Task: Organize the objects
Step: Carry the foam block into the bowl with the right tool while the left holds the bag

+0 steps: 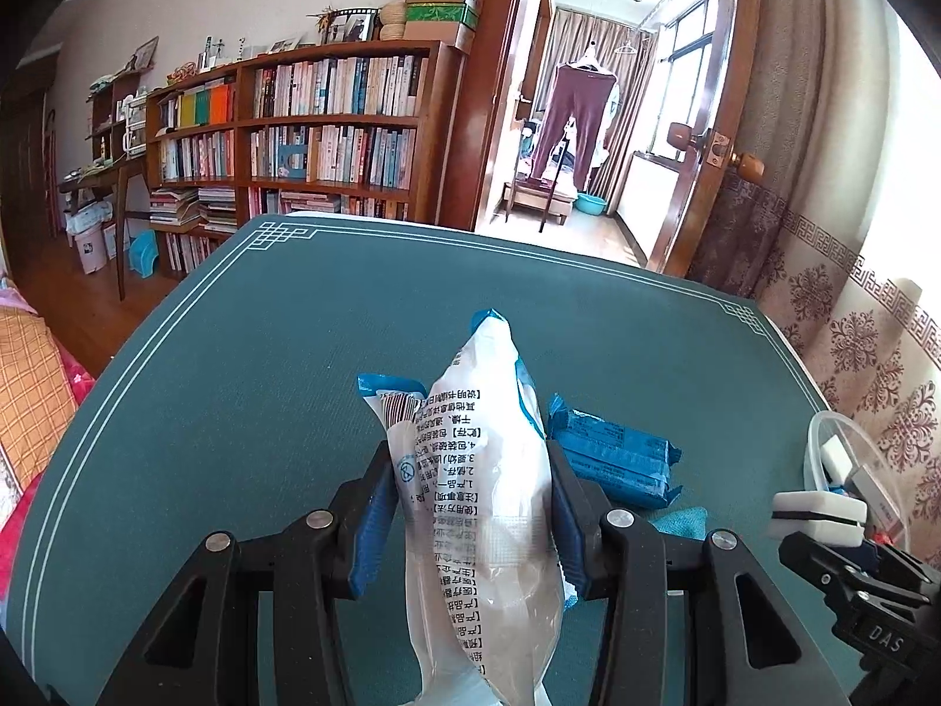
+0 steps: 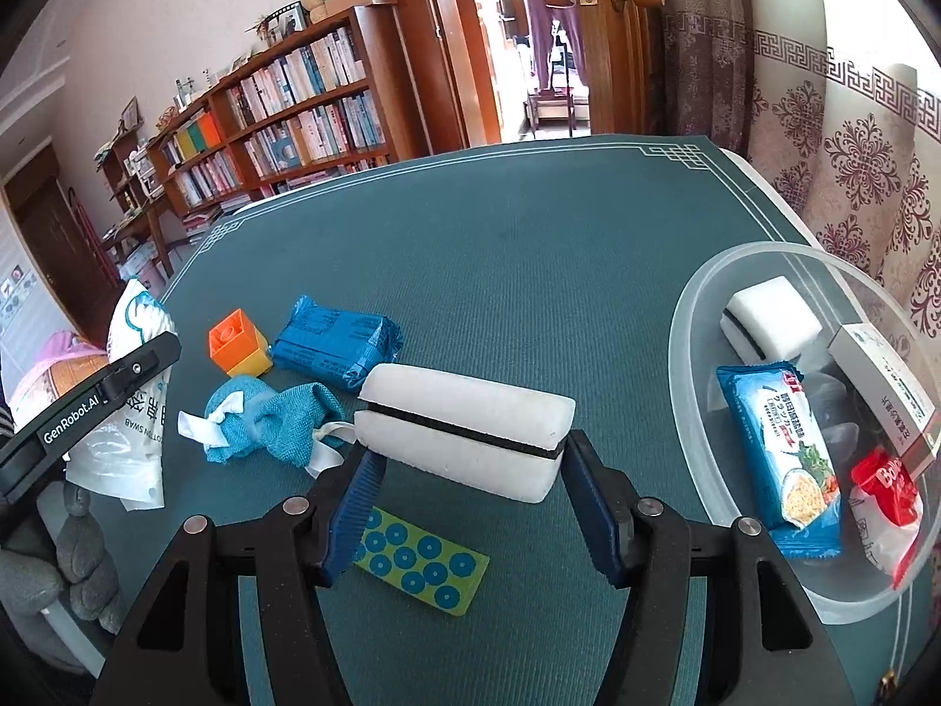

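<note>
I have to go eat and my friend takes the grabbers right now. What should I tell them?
Left gripper: shut on the cotton swab bag, held above the table.
Right gripper: shut on the white sponge, lifted above the green mat.
Already in the clear bowl: another white sponge, a biscuit pack, a white box, a red-topped packet.
Still on the mat: orange block, blue packet, teal cloth, dotted card.
Next, probably: drop both held things in the bowl, then fetch the rest.
</note>
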`<state>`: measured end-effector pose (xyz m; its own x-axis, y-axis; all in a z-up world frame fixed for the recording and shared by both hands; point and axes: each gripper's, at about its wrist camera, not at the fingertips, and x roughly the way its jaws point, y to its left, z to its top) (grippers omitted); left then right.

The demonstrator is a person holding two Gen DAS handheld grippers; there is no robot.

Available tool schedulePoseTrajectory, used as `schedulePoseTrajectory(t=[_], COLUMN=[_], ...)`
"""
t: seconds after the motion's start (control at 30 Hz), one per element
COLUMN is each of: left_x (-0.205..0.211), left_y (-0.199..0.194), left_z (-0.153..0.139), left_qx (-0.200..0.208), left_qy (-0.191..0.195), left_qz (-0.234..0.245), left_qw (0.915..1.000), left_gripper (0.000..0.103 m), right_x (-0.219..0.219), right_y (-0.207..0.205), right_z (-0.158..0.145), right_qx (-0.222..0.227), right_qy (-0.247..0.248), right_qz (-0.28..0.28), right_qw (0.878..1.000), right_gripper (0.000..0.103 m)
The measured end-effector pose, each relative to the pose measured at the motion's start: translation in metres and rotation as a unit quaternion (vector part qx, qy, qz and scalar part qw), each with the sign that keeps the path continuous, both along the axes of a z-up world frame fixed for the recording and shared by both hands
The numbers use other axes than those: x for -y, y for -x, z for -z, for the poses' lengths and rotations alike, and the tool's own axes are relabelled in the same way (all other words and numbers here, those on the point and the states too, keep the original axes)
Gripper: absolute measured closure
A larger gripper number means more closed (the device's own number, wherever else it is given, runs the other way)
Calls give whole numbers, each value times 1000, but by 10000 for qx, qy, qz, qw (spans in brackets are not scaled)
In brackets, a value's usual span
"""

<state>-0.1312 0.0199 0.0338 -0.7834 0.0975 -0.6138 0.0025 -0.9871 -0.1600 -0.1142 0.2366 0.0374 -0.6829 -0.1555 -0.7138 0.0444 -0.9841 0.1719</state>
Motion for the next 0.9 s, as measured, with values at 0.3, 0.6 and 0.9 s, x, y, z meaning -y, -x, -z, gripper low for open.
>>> schedulePoseTrajectory(t=[0.3,0.6,0.9], left_x=[-9,-19,-41], left_y=[-7,-13,-24], left_z=[-3,-4,-3], left_qx=[-111,-145,-111], left_qy=[121,194,208], left_qz=[156,345,728], left_qw=[9997,9991,9971], left_gripper=[53,53,53], right_x=[-16,-53,-119], right_y=[-14,-22,-33], right_z=[-12,-19,-19], right_qx=[-144,-214,-171], right_qy=[-42,-189,-141], right_qz=[189,558,1282], right_qw=[9997,9980,9915], right_gripper=[41,41,41])
